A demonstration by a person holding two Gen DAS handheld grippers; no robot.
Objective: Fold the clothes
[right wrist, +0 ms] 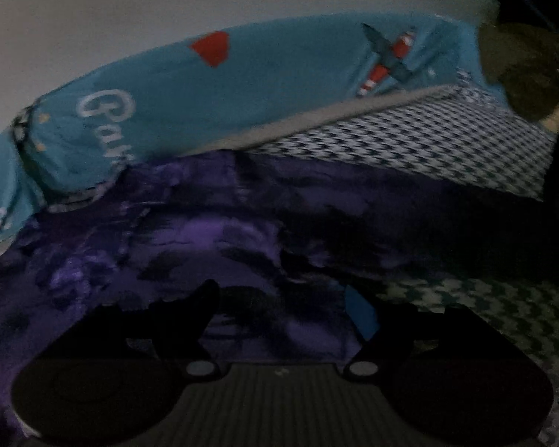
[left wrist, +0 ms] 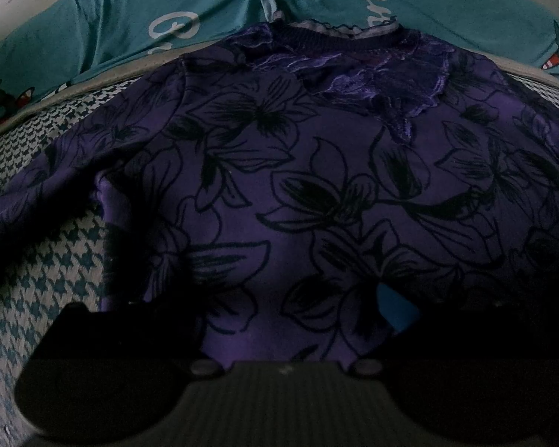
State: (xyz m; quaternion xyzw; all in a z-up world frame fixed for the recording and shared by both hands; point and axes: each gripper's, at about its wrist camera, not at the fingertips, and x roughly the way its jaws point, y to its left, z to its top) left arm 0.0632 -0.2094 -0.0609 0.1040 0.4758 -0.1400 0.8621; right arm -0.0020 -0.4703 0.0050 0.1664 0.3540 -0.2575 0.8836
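Observation:
A purple top (left wrist: 316,193) with black flower outlines lies flat on the houndstooth bed cover (left wrist: 37,268), its lace-trimmed neck (left wrist: 354,33) pointing away from me. My left gripper (left wrist: 253,275) hovers over the top's lower part, dark fingers spread wide, a blue pad (left wrist: 395,309) on the right one, nothing pinched between them. In the blurred right wrist view the same top (right wrist: 175,238) fills the left and middle, with one sleeve (right wrist: 410,201) stretching right. My right gripper (right wrist: 279,292) stands open just above the cloth, its blue pad (right wrist: 361,314) bare.
Teal pillows (left wrist: 130,18) with white script and plane prints lie behind the neck, also the teal pillow (right wrist: 261,85) against a pale wall (right wrist: 167,0). The bed cover's grey piped edge (right wrist: 335,115) runs behind the sleeve. A dark rounded object (right wrist: 525,70) sits at far right.

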